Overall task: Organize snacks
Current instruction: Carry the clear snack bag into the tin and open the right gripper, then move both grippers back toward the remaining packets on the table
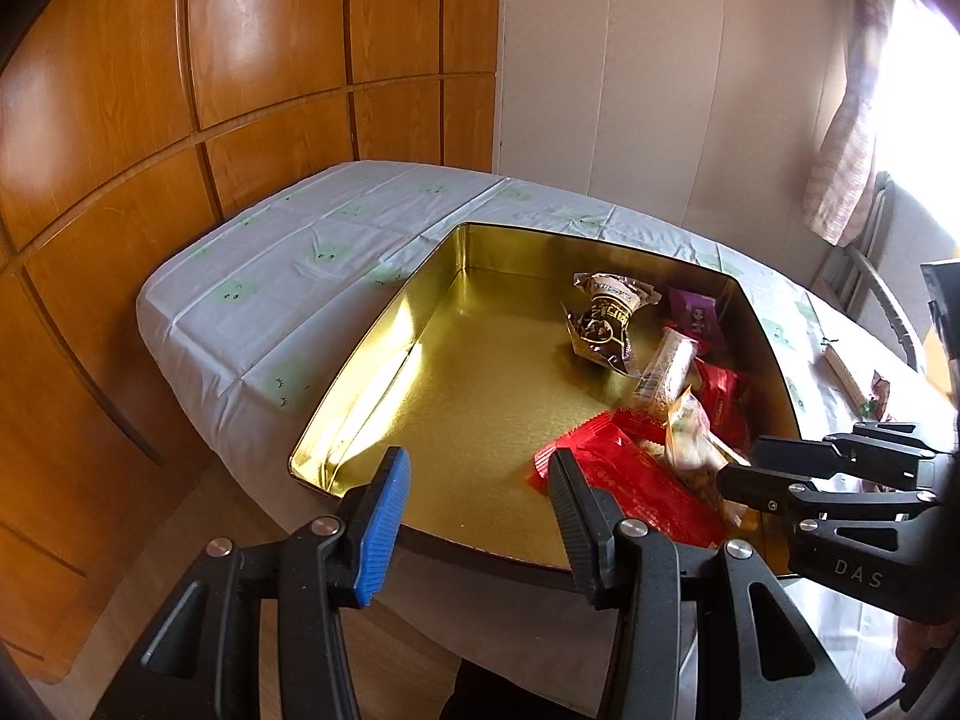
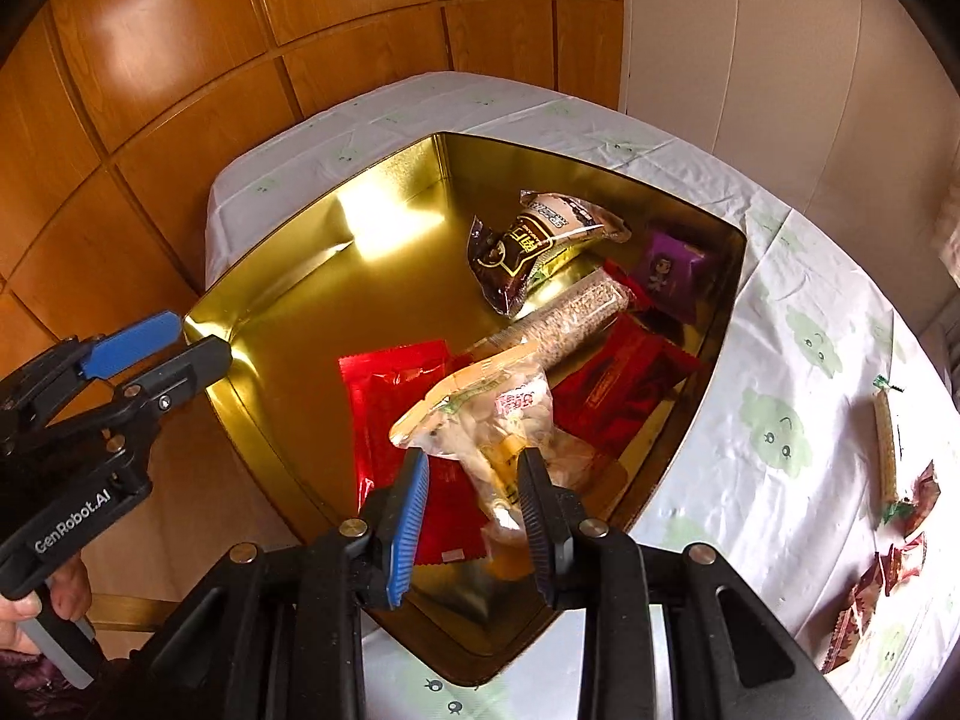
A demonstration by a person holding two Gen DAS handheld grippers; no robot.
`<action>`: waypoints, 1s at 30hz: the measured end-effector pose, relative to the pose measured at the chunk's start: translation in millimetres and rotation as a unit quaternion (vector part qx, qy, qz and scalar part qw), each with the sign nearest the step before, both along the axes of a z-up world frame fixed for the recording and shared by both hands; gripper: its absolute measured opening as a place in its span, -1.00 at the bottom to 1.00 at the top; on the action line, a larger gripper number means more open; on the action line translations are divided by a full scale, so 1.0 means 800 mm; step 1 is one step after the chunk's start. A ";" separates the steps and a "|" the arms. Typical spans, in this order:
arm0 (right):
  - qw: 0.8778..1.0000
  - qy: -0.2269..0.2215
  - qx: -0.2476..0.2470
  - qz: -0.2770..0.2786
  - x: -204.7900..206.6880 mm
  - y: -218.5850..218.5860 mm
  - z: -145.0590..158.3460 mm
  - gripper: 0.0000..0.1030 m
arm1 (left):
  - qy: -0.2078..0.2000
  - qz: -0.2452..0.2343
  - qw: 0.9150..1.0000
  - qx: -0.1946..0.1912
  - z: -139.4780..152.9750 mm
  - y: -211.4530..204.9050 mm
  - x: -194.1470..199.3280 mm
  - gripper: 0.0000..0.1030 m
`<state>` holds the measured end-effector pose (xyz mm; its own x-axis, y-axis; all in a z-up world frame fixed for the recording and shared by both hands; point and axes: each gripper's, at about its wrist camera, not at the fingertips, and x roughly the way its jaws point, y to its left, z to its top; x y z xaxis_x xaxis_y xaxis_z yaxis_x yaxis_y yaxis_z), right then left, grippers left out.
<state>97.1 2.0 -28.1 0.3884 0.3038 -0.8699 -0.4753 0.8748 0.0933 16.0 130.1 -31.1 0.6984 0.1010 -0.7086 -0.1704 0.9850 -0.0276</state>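
Observation:
An open gold tin (image 1: 372,372) (image 2: 288,300) sits on the clothed table. It holds a brown packet (image 2: 516,252), a purple packet (image 2: 669,267), a long sesame bar (image 2: 576,318) and red packets (image 2: 396,396). A clear bag of pale snacks (image 2: 498,414) (image 1: 690,438) rests on the red packets, between the jaws of my right gripper (image 2: 474,459) (image 1: 739,463). The blue pad stands clear of the bag, so the gripper is open. My left gripper (image 1: 480,498) (image 2: 198,339) hangs open over the tin's near rim, with nothing in it.
On the tablecloth right of the tin lie a long wrapped bar (image 2: 883,450) (image 1: 843,372) and several small red-brown packets (image 2: 882,576). Wood panelling (image 1: 180,120) runs behind the table. A chair (image 1: 870,276) stands by the curtain. A hand (image 2: 36,606) holds the left gripper.

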 end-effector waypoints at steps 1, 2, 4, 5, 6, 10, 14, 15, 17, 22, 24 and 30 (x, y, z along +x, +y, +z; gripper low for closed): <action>1.000 -0.001 -0.003 0.001 0.000 0.002 -0.001 -0.42 | 0.000 -0.001 1.000 0.001 0.000 0.000 0.000 -0.06; 1.000 -0.001 -0.007 0.003 0.001 0.004 -0.002 -0.49 | -0.001 -0.001 1.000 0.001 0.001 -0.001 0.000 -0.06; 1.000 -0.001 -0.024 0.005 0.003 0.009 -0.007 -0.59 | -0.001 -0.002 1.000 0.000 0.001 -0.001 -0.001 -0.06; 0.999 -0.002 -0.034 0.007 0.003 0.011 -0.010 -0.61 | -0.002 -0.002 1.000 0.001 0.001 -0.002 -0.001 -0.06; 0.999 -0.005 -0.041 0.009 0.003 0.012 -0.014 -0.61 | -0.002 -0.002 1.000 0.001 0.001 -0.002 -0.002 -0.06; 0.999 -0.003 -0.043 0.005 0.005 0.013 -0.015 -0.61 | 0.002 -0.005 1.000 0.001 -0.001 -0.003 -0.002 -0.06; 1.000 0.003 -0.023 -0.001 0.003 0.007 -0.009 -0.59 | 0.001 -0.007 1.000 0.001 -0.001 -0.005 -0.004 -0.06; 1.000 0.002 -0.015 -0.005 0.002 0.004 -0.006 -0.58 | 0.002 -0.007 1.000 0.001 -0.001 -0.005 -0.004 -0.05; 1.000 -0.001 -0.004 -0.010 -0.001 -0.001 -0.001 -0.52 | 0.003 -0.007 1.000 0.001 -0.001 -0.006 -0.004 -0.05; 1.000 -0.012 0.014 -0.024 -0.012 -0.014 0.014 -0.51 | -0.001 -0.011 1.000 0.004 0.003 -0.010 -0.006 -0.05; 0.999 -0.019 0.021 -0.028 -0.017 -0.021 0.021 -0.51 | -0.002 -0.013 1.000 0.005 0.004 -0.012 -0.006 -0.05; 0.998 -0.032 0.033 -0.048 -0.028 -0.053 0.038 -0.48 | -0.006 -0.023 1.000 0.011 0.009 -0.020 -0.008 -0.05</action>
